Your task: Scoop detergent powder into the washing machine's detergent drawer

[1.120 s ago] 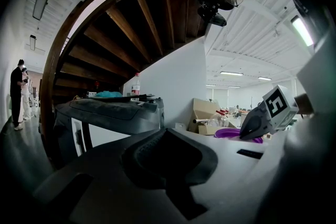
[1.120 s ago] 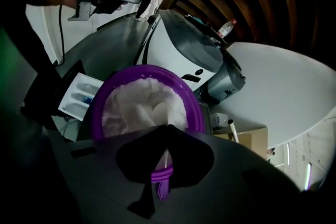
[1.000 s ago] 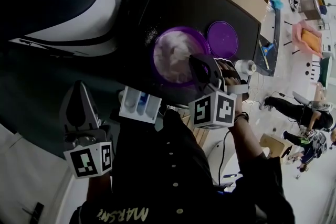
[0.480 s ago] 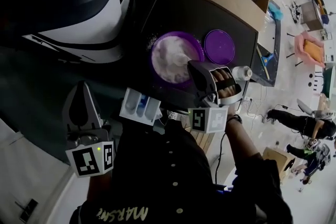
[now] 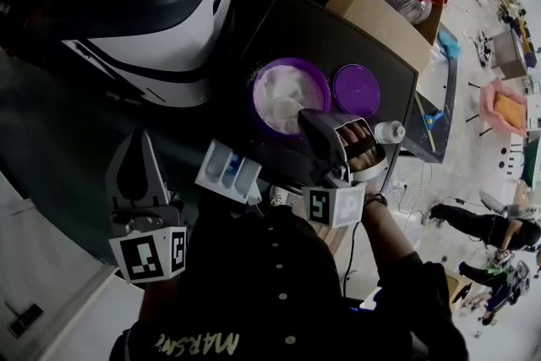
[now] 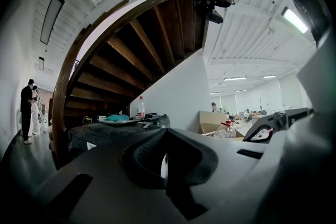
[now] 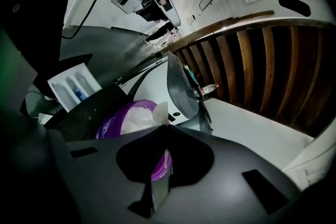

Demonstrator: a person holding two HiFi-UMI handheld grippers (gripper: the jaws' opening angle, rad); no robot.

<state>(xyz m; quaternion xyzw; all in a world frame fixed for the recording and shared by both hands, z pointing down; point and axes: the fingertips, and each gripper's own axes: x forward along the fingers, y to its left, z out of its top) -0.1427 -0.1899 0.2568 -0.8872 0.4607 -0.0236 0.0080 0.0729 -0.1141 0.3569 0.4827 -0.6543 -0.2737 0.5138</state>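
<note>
detergent powder (image 5: 283,93) heaped white in open purple tub (image 5: 325,79) on dark counter (image 5: 338,34), purple lid (image 5: 357,89) just beside. right hand-held gripper (image 7: 163,126) clenched on pale scoop (image 7: 160,112), over tub's near edge. left hand-held gripper (image 6: 165,131) clenched, empty, beside white detergent drawer (image 5: 228,171).

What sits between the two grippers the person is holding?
The head view shows the white detergent drawer between the left gripper and the right gripper.
</note>
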